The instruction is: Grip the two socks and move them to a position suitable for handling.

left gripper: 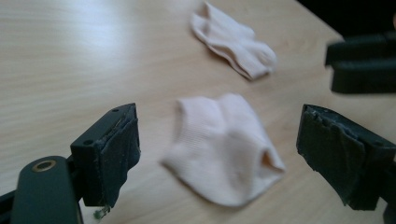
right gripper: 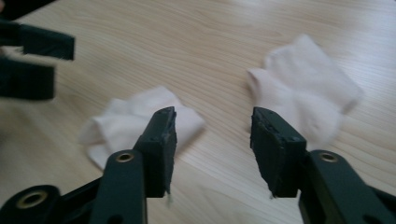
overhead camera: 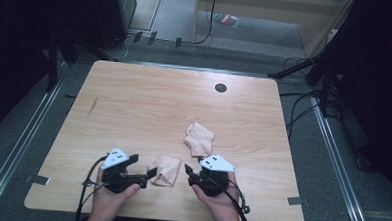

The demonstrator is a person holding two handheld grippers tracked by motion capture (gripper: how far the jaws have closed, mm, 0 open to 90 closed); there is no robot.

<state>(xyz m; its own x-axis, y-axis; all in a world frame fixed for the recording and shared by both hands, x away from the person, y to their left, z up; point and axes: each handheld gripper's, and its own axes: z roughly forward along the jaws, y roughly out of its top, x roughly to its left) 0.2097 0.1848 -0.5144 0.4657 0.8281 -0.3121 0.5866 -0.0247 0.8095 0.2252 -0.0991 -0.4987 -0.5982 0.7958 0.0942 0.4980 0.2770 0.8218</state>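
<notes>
Both tongs sit near the front edge of the tabletop (overhead camera: 134, 95), each held in one of my operator's hands, with two pale pink socks in play. The near sock (overhead camera: 165, 170) lies crumpled on the wood close to the front edge, between the two tongs; the left tongs (overhead camera: 151, 174) have their tips just beside its left side, though I cannot tell from above whether they touch it. In the left gripper view those jaws stand wide apart, with the near sock (left gripper: 224, 149) on the wood between them and nothing gripped. The far sock (overhead camera: 199, 139) lies further in from the front edge, right of the tabletop's middle, apart from the near one. The right tongs (overhead camera: 188, 171) point at the gap between the socks; their jaws are open at a moderate width and empty, with the near sock (right gripper: 135, 123) to the left of them and the far sock (right gripper: 306, 88) to the right in the right gripper view. A dark round grommet (overhead camera: 220, 87) sits near the back edge.
</notes>
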